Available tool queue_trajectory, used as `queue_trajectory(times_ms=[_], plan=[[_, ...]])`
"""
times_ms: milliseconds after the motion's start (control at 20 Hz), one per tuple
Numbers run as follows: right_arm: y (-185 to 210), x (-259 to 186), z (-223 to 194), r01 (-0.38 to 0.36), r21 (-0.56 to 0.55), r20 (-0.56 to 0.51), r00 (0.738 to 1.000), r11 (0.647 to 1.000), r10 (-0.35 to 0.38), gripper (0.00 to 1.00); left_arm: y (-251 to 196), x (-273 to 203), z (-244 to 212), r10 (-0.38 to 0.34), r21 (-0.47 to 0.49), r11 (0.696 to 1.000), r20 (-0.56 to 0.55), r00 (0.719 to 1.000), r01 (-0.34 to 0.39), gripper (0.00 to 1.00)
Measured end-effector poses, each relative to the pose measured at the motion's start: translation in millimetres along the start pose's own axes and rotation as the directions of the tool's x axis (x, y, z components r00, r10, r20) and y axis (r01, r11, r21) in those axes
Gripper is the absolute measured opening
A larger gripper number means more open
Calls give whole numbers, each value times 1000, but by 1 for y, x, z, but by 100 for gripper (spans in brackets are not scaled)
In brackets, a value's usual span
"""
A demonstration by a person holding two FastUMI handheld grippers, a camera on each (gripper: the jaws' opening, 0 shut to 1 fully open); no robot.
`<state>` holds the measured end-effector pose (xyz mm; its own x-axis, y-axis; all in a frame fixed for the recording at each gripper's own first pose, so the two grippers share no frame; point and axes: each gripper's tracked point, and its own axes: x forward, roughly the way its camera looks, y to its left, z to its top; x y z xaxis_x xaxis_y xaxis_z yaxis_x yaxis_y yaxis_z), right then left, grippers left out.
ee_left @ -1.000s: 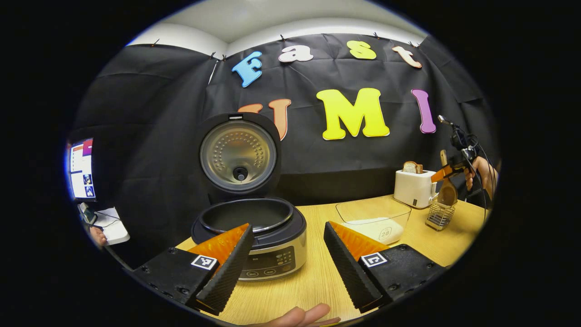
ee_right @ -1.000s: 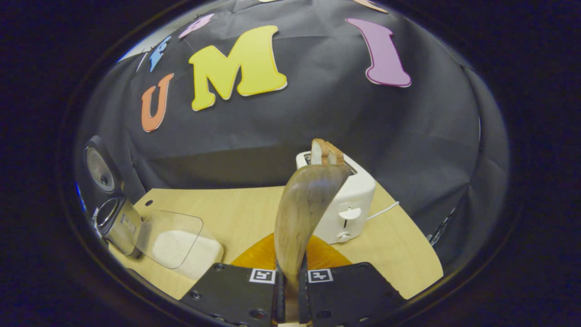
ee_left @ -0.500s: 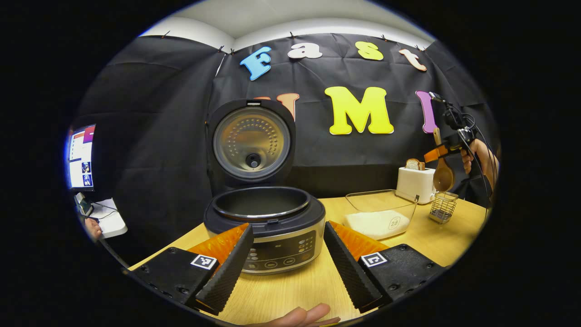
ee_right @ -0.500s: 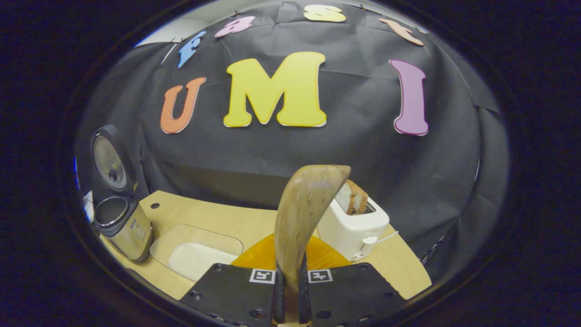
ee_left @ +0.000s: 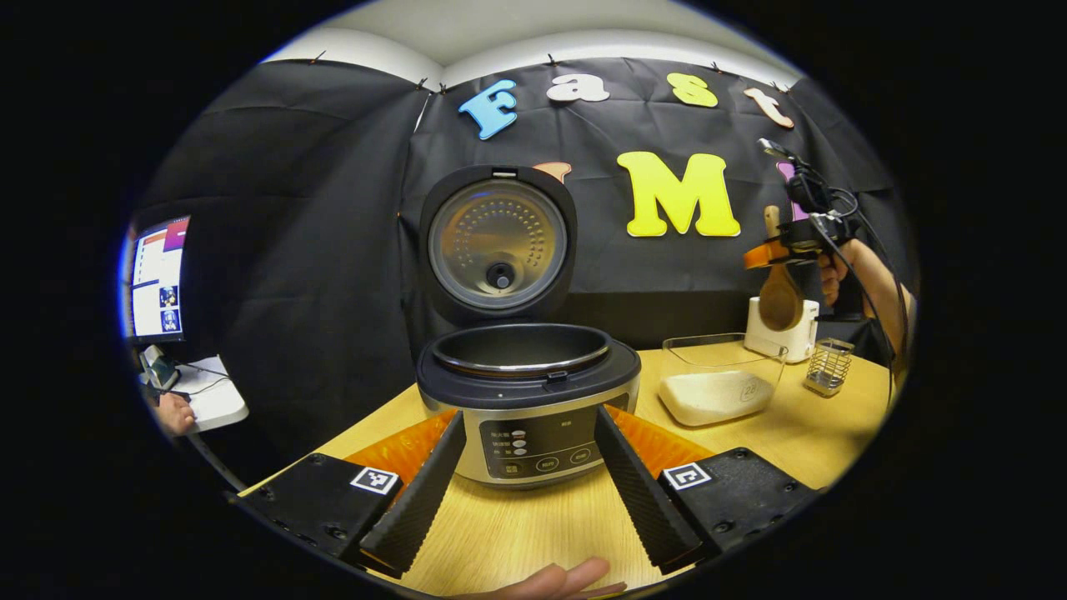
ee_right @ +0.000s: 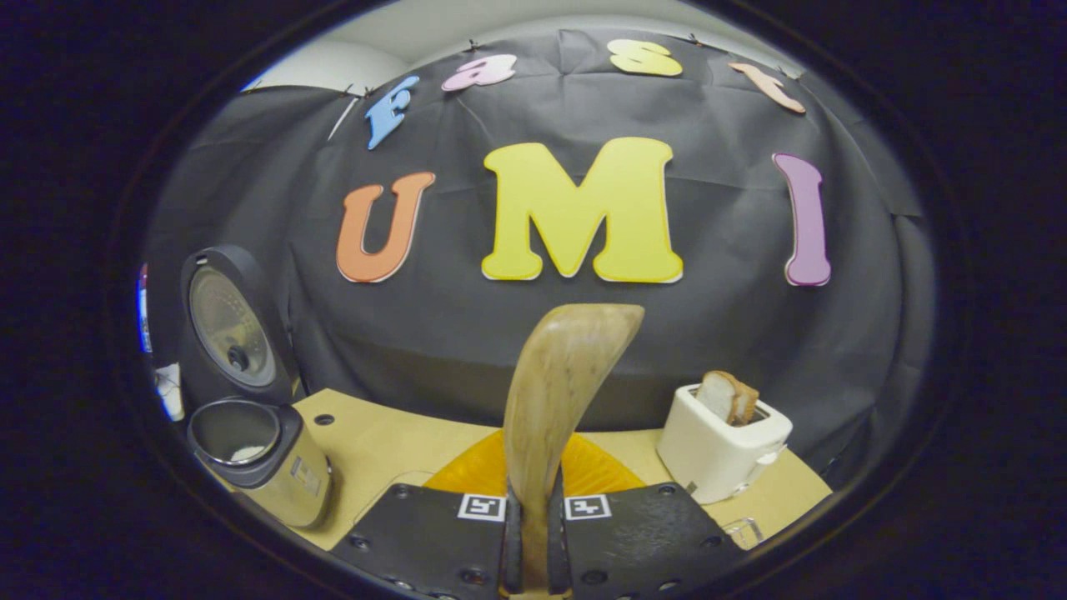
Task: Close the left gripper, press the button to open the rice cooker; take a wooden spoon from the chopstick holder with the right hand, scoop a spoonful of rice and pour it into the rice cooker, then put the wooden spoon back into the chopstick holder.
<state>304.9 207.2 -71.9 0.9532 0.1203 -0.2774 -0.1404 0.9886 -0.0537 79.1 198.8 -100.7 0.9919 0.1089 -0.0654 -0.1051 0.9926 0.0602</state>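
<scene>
Left tongs [ee_left: 525, 492] low over the counter [ee_left: 533, 533], fingers spread wide apart, nothing between them. Rice cooker [ee_left: 528, 392] sits dead ahead of them, its front panel framed between the two fingers; can't say whether the fingertips touch the housing or just sit in front of it. Cooker lid [ee_left: 498, 243] stands open and upright behind the empty-looking pot.

Off to the right of the left tongs, farther back: clear rice container [ee_left: 718, 377] with white rice in the bottom, on the counter. Beyond that, the wire chopstick holder [ee_left: 828, 366], standing near the white toaster [ee_left: 783, 333].

Right tongs [ee_right: 533, 542] clamped tight together on the handle of the wooden spoon [ee_right: 557, 400]. Spoon bowl sticks up and forward from the fingers, tilted slightly right. Seen from the left gripper view, the right tongs [ee_left: 771, 254] are held up in the air by a hand [ee_left: 834, 275], spoon bowl hanging down in front of the toaster, above and left of the holder, clear of it.

From the right tongs, the cooker [ee_right: 267, 467] is down to the left, toaster with bread slices [ee_right: 725, 398] down to the right.
</scene>
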Motion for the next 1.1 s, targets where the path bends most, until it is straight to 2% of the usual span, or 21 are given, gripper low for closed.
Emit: queue_trajectory(times_ms=[350, 550, 700, 950, 1100], plan=[[39, 51, -63, -25, -140, -106, 994, 990, 10, 11, -18, 5, -6, -71, -21, 997, 4, 997, 71, 99], [37, 57, -92, 12, -199, -148, 988, 980, -42, 11, -31, 7, -4, -104, 4, 995, 25, 994, 104, 99], [26, 57, -105, 76, -226, -163, 980, 971, -114, 11, -38, 7, -11, -130, -15, 991, 13, 991, 131, 99], [23, 57, -121, 122, -260, -160, 973, 958, -167, 11, -41, 8, -20, -146, -45, 988, -5, 989, 146, 99], [25, 56, -123, 143, -279, -151, 970, 950, -191, 11, -46, 5, -16, -181, -54, 982, 10, 983, 182, 99]])
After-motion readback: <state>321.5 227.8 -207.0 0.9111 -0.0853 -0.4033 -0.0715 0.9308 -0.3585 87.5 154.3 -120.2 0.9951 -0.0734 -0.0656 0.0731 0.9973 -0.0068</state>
